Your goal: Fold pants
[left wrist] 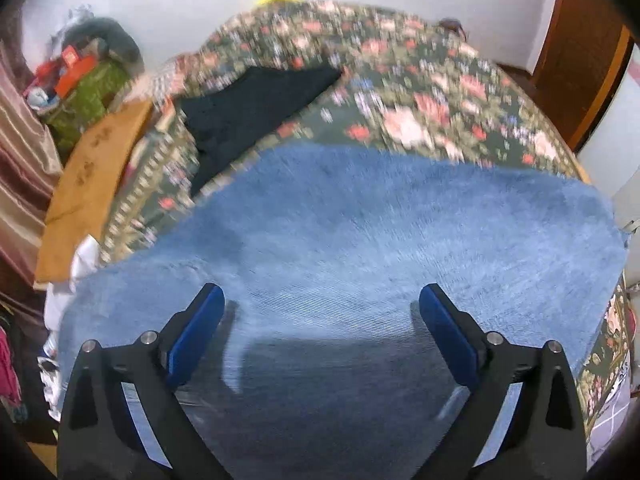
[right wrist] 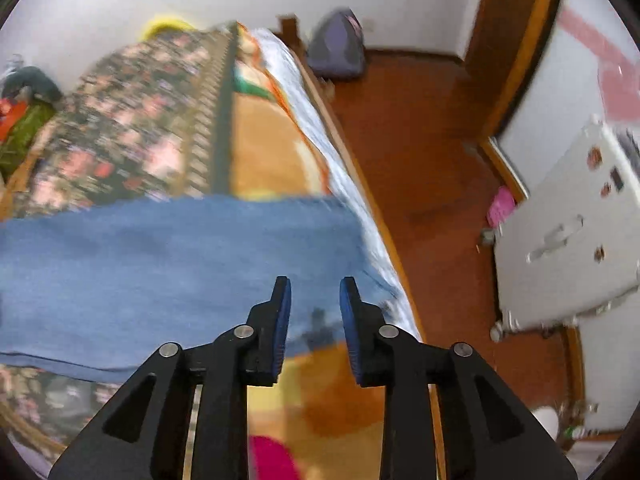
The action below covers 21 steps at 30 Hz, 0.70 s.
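While the pants (left wrist: 360, 232) lie flat across the bed (left wrist: 420, 92), both tools are spread and hold nothing: left tool (left wrist: 320, 300) wide, right tool (right wrist: 315, 292) w/ a narrow gap over the hem. Risk: the right's narrow gap may catch only one layer or miss the edge hanging near the bed's side, so the fold goes skewed.

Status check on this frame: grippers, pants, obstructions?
Left gripper open wide, empty, over blue pants. Right gripper partly open, empty, at the pants' end. Dark garment lies beyond, clear.
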Each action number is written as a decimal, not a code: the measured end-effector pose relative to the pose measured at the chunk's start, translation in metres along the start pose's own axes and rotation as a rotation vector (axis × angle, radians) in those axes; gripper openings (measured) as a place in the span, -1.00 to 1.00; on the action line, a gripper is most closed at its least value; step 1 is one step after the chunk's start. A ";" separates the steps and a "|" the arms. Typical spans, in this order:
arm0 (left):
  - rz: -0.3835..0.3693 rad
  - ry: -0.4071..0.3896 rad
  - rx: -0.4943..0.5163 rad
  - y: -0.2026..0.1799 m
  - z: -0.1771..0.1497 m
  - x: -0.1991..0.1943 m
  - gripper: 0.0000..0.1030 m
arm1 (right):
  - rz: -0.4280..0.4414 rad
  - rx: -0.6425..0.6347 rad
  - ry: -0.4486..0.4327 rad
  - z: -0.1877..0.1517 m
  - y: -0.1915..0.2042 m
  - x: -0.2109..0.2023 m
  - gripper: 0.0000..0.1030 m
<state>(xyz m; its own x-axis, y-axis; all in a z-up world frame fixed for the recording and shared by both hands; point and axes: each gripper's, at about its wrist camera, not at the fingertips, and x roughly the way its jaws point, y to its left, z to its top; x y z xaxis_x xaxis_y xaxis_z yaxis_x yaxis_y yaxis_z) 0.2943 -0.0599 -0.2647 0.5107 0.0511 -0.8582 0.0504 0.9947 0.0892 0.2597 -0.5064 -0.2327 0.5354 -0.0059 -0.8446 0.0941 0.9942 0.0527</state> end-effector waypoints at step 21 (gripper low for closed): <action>0.131 -0.081 -0.342 0.292 -0.032 -0.030 0.78 | 0.359 -0.452 -0.149 0.044 0.330 -0.031 -0.33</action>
<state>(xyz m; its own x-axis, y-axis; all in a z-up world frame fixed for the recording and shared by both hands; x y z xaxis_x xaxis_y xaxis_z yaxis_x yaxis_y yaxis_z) 0.2661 0.2318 -0.2290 0.5606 0.1866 -0.8068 -0.3027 0.9530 0.0100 0.3108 -0.1828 -0.1657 0.5825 0.3568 -0.7303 -0.4636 0.8839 0.0621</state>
